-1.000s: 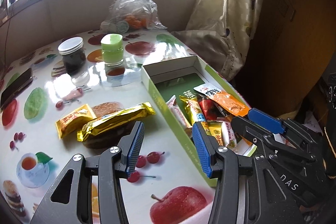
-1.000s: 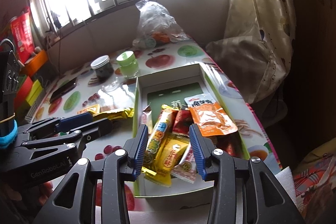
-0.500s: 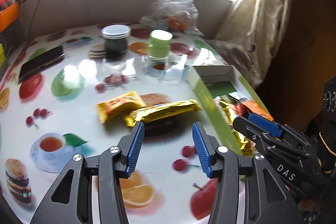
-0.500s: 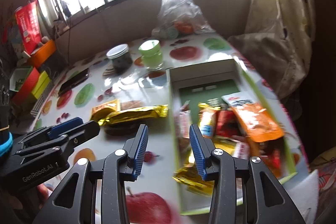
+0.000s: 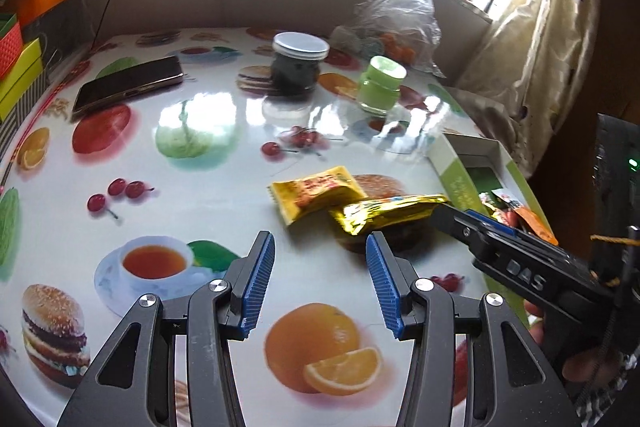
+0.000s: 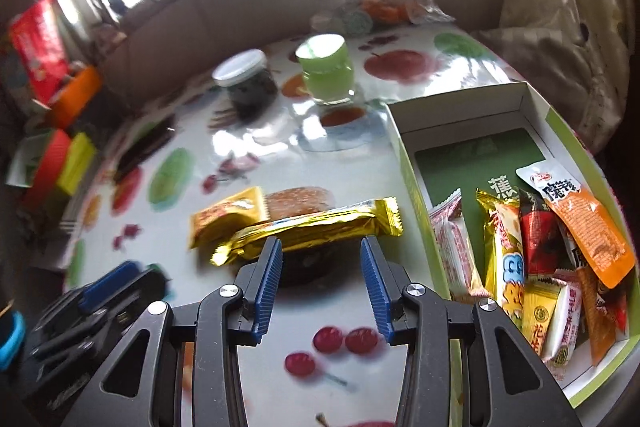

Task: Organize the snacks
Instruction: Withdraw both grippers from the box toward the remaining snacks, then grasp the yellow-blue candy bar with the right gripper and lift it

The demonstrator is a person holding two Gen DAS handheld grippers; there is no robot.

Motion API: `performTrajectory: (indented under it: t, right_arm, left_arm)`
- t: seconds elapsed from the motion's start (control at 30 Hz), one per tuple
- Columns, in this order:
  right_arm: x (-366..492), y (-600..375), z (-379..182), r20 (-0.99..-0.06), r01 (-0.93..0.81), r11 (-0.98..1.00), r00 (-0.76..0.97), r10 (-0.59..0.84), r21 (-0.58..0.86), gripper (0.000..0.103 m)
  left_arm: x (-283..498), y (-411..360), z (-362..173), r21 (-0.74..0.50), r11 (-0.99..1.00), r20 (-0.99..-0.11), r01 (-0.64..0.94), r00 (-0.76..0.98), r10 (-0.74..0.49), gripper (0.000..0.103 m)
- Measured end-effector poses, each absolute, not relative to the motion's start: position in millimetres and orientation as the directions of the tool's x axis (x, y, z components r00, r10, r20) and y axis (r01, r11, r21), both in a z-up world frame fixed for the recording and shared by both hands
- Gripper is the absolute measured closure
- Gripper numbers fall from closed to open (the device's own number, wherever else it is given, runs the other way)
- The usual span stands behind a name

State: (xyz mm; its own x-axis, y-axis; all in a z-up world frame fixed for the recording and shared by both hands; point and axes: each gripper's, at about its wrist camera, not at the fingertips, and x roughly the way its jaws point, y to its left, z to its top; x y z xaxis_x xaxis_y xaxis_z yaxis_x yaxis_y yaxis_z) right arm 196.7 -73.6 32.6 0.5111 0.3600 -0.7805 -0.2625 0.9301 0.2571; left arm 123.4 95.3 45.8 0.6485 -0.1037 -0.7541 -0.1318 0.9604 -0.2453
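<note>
Two snacks lie on the fruit-print table: a long gold bar [image 6: 316, 229] [image 5: 392, 213] and a smaller yellow packet [image 6: 228, 217] [image 5: 316, 193] to its left. A green-and-white box [image 6: 404, 163] [image 5: 452, 171] at the right holds several wrapped snacks [image 6: 532, 239]. My right gripper [image 6: 320, 267] is open and empty, just in front of the gold bar. My left gripper [image 5: 318, 277] is open and empty, a little short of both snacks. The right gripper also shows in the left wrist view [image 5: 496, 239], beside the gold bar's right end.
A dark jar with a white lid [image 5: 298, 67], a green-lidded jar [image 5: 380, 87] and a clear plastic bag [image 5: 396, 15] stand at the back. A phone [image 5: 128, 87] lies at the back left. Coloured boxes [image 6: 60, 163] sit off the table's left edge.
Both grippers have swung left, away from the box and toward the two loose snacks. The right gripper now faces the gold bar instead of the box's contents. Both stayed open.
</note>
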Motion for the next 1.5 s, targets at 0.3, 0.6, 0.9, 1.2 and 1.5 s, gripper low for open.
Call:
performTrajectory:
  t: [0.3,0.6,0.9,1.2,1.5]
  right_arm:
    - [217,-54,20,-0.799,-0.206,0.942,0.500,0.333,0.263,0.053]
    - [230,-38,10,-0.821,-0.209,0.948,0.477,0.313,0.240,0.052]
    - [215,-28,7,-0.824,-0.296,0.943,0.488,0.287,0.153,0.052]
    - [203,-49,6,-0.820,-0.260,0.960,0.523,0.233,0.107,0.069]
    - [195,-60,7,-0.816,-0.265,0.955,0.518,0.257,0.133,0.080]
  left_arm:
    - [125,118,37,-0.253,0.954,-0.764,-0.159,0.638,-0.096,0.054]
    - [130,128,32,-0.252,0.953,-0.771,-0.168,0.630,-0.093,0.054]
    - [147,125,28,-0.219,0.968,-0.783,-0.122,0.614,-0.099,0.054]
    - [171,115,27,-0.160,0.987,-0.793,-0.015,0.597,-0.120,0.054]
    - [194,100,23,-0.100,0.991,-0.808,0.086,0.575,-0.131,0.053]
